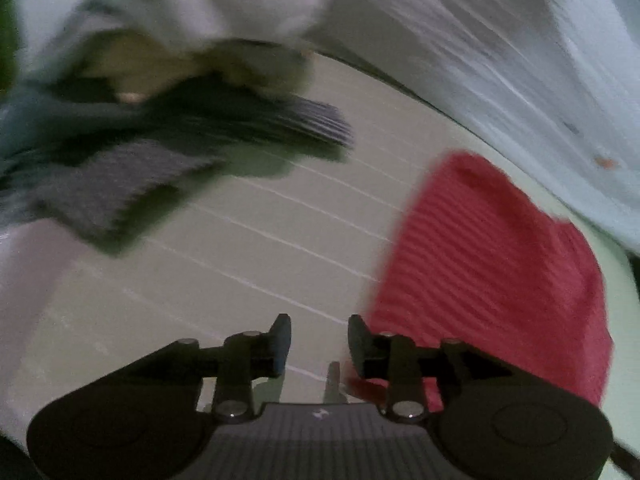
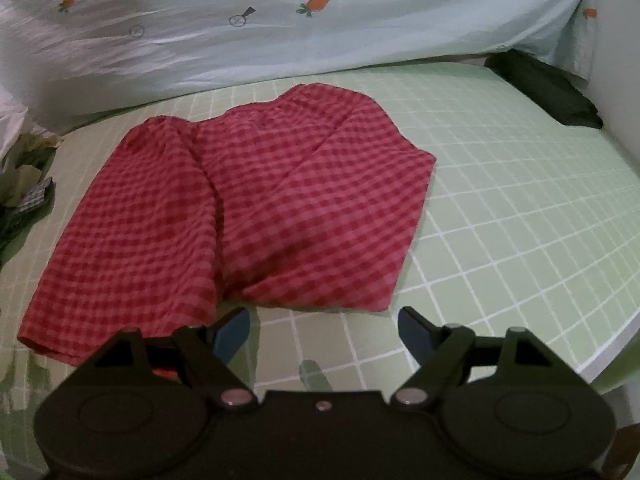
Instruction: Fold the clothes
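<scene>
A pair of red checked shorts (image 2: pixel 240 208) lies spread flat on the green grid mat (image 2: pixel 500 200), waistband toward the far side. My right gripper (image 2: pixel 324 326) is open and empty, just in front of the shorts' near hem. In the blurred left wrist view the shorts (image 1: pixel 488 264) lie at the right. My left gripper (image 1: pixel 319 340) is open and empty over the bare mat (image 1: pixel 240 264), its right finger (image 1: pixel 362 340) next to the shorts' edge.
A pile of grey, dark and white clothes (image 1: pixel 140 120) lies at the mat's left; it also shows in the right wrist view (image 2: pixel 28 184). A pale blue carrot-print sheet (image 2: pixel 320 20) hangs along the far side. A dark cloth (image 2: pixel 548 88) lies at the far right corner.
</scene>
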{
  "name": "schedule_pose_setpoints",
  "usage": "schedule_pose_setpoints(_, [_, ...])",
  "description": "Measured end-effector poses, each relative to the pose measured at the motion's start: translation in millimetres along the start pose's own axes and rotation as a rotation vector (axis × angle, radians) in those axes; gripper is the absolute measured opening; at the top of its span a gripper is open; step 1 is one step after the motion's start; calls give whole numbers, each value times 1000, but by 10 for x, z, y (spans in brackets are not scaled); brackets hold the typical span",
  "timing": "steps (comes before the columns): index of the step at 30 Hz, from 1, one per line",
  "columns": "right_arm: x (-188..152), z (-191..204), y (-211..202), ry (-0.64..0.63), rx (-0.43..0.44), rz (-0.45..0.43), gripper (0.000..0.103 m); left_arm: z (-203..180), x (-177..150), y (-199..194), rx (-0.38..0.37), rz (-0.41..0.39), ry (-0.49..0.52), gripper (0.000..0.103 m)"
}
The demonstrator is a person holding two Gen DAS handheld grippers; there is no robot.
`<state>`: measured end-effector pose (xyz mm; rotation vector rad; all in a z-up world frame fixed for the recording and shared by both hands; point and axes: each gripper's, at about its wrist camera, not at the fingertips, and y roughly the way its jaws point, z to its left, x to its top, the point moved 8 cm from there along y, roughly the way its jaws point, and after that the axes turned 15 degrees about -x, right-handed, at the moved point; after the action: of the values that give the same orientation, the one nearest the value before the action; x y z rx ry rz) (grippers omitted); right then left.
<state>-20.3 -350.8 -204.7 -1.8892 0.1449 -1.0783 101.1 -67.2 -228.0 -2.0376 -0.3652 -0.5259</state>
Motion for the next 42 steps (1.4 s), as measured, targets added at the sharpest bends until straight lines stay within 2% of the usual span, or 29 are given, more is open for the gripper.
schedule_pose_setpoints(2, [24, -21, 5, 2, -7, -6, 83, -117, -48, 114, -1, 34, 54, 42])
schedule_pose_setpoints(8, [2, -87, 52, 0, -30, 3, 83, -364, -168, 379, 19, 125, 208, 42])
schedule_pose_setpoints(9, [0, -89, 56, -1, -32, 4, 83, -380, -189, 398, 26, 138, 230, 39])
schedule_pose_setpoints(11, [-5, -94, 65, -2, -36, 6, 83, -402, -219, 435, 9, 158, 267, 5])
schedule_pose_setpoints(12, [-7, -96, 69, -2, -37, 7, 83, -408, -221, 433, -5, 156, 269, 2])
schedule_pose_setpoints(16, [-16, -104, 86, -3, -45, 11, 83, -303, -44, 152, -52, 50, 166, 2])
schedule_pose_setpoints(20, [-25, -113, 103, -5, -52, 15, 83, 249, 244, -188, 45, -79, -46, 2])
schedule_pose_setpoints(21, [-27, -115, 108, -5, -54, 16, 83, 381, 280, -221, 71, -84, -79, 4])
schedule_pose_setpoints(23, [-27, -123, 132, -2, -55, 18, 83, 501, 321, -247, 118, -75, -78, 8])
schedule_pose_setpoints(24, [-27, -127, 144, 0, -56, 19, 83, 548, 339, -258, 140, -70, -72, 16])
schedule_pose_setpoints(25, [-25, -133, 156, 3, -55, 19, 83, 550, 361, -268, 151, -65, -63, 29])
schedule_pose_setpoints(26, [-9, -150, 168, 11, -47, 16, 85, 502, 383, -280, 153, -68, -54, 35])
schedule_pose_setpoints(28, [24, -184, 192, 26, -30, 11, 97, 383, 437, -311, 158, -83, -37, 56])
schedule_pose_setpoints(29, [58, -204, 223, 24, -20, 6, 103, 312, 468, -322, 158, -92, -29, 58])
schedule_pose_setpoints(34, [313, -301, 509, 58, 9, 14, 103, -130, 498, -251, 116, -93, -21, 68])
schedule_pose_setpoints(37, [445, -360, 735, 114, 21, 42, 103, -344, 440, -108, 70, -49, -18, 72])
schedule_pose_setpoints(42, [568, -335, 1035, 169, 42, 92, 102, -468, 262, 139, 82, 56, 31, 72])
